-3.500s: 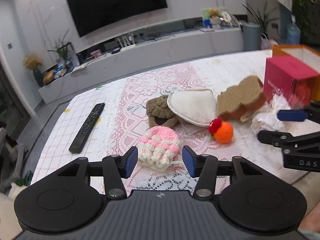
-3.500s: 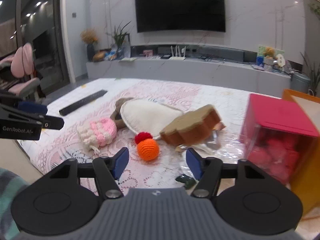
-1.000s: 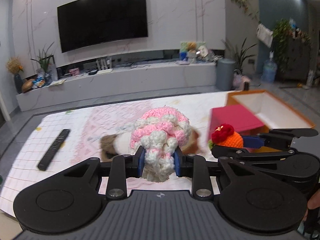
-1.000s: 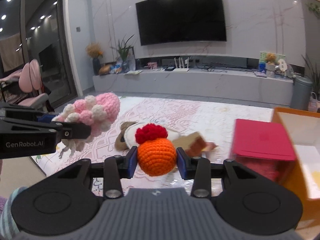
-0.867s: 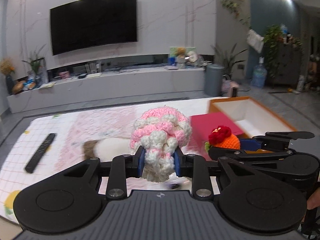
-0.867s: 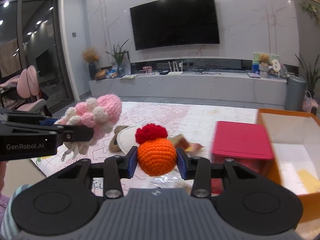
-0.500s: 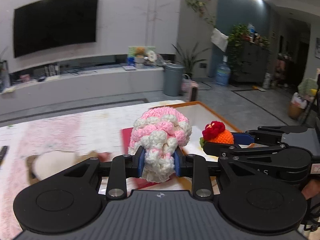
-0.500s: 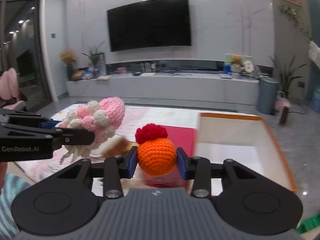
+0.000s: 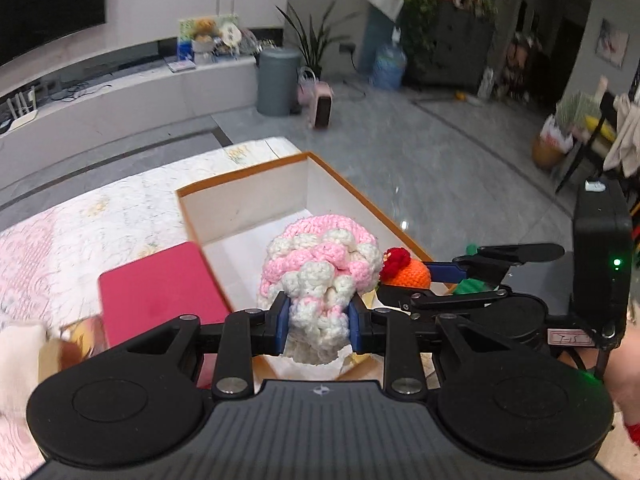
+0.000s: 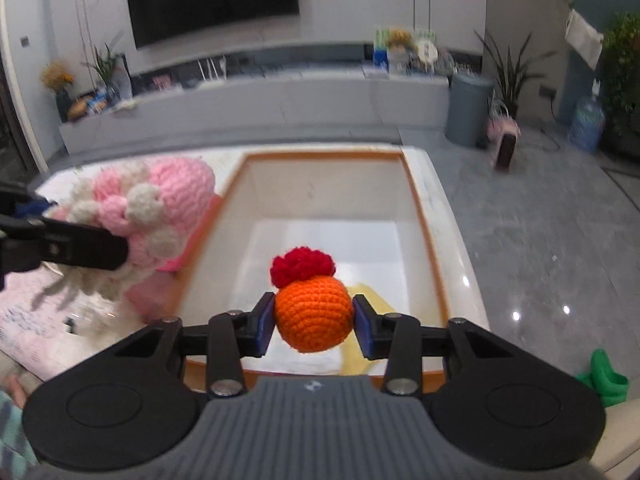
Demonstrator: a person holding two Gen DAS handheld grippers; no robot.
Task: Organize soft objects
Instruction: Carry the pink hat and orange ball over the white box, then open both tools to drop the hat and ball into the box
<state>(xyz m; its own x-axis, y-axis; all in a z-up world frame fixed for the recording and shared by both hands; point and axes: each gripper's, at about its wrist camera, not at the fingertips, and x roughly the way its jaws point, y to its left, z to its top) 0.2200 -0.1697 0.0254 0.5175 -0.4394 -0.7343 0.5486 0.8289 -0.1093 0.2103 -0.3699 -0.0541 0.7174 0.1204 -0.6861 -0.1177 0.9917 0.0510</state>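
Left tool: we see its blue pads pinching the white lower part of a pink-and-white crocheted toy, which stands up between the fingers and is held in the air over the near part of an open orange-rimmed box. Right tool: its pads clamp an orange crocheted ball with a red tuft on both sides, the tuft pointing up. We find this ball also held above the box interior, which has white walls and a white floor with a yellowish sheet lying near the front. From the left wrist view, both tools sit side by side, the right one just right of the pink toy. A pink-red box stands on the counter touching the orange-rimmed box's left wall. The counter carries a pale patterned cloth.
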